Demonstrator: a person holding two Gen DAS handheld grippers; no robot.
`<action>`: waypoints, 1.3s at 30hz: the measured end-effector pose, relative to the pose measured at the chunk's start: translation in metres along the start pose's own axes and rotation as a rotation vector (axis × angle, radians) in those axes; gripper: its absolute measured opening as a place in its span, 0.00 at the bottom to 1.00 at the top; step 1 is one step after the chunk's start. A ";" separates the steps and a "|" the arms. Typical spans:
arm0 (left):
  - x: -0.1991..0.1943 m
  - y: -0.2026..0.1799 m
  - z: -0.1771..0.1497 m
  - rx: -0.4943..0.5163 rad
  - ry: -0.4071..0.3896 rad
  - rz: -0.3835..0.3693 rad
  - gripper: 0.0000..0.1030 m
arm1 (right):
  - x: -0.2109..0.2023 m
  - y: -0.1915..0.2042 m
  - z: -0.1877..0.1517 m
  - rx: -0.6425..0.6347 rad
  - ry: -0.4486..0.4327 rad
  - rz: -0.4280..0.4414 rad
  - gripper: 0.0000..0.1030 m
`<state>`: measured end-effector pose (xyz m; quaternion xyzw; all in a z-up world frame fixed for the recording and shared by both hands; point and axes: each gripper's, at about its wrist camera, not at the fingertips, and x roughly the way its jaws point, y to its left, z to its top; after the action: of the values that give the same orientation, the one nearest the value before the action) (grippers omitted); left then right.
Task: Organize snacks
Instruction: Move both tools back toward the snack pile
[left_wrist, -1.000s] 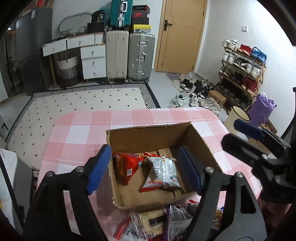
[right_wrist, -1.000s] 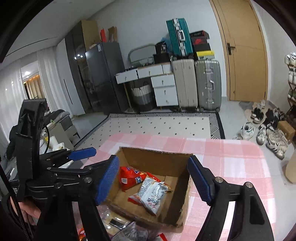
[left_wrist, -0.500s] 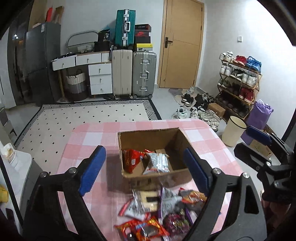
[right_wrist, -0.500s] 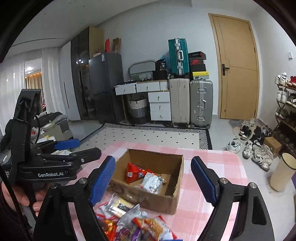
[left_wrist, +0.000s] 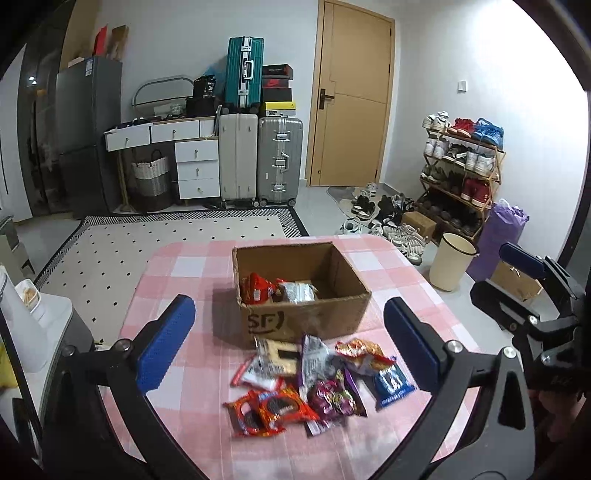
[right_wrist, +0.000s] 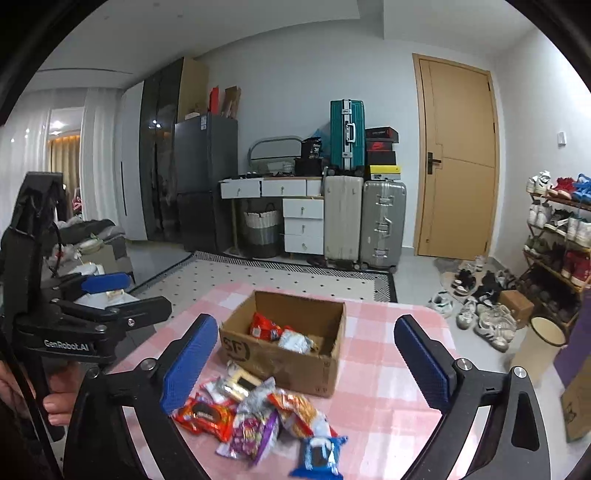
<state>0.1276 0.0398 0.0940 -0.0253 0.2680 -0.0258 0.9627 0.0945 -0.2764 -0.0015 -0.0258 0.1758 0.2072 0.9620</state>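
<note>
On the pink-checked desk (left_wrist: 173, 280), cardboard box (left_wrist: 299, 295) at 12 o'clock holds two packets; both grippers now farther back than a second ago. Left gripper (left_wrist: 288, 336) and right gripper (right_wrist: 306, 354): jaws just opened wide, empty. Snack pile (left_wrist: 314, 384) at 6 o'clock of box, unsorted.

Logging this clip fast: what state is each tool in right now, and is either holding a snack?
Left tool: open, jaws just been widening, nothing between them.
Right tool: open, jaws just been widening, holding nothing.

Both wrist cameras look down from near the table's edge, sharing the cardboard box (left_wrist: 301, 291) (right_wrist: 284, 350) and far door (left_wrist: 352, 99) (right_wrist: 456, 162).
</note>
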 end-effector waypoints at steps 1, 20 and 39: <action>-0.005 -0.001 -0.005 0.001 0.002 0.001 0.99 | -0.004 0.000 -0.002 0.001 0.003 -0.001 0.97; -0.037 -0.024 -0.057 -0.001 0.023 -0.047 0.99 | -0.041 -0.008 -0.051 0.090 0.067 0.008 0.99; 0.040 -0.015 -0.129 -0.032 0.149 -0.109 0.99 | 0.027 -0.027 -0.125 0.136 0.225 0.061 0.99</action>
<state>0.0948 0.0175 -0.0359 -0.0534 0.3376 -0.0756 0.9367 0.0873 -0.3062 -0.1286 0.0216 0.2968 0.2198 0.9291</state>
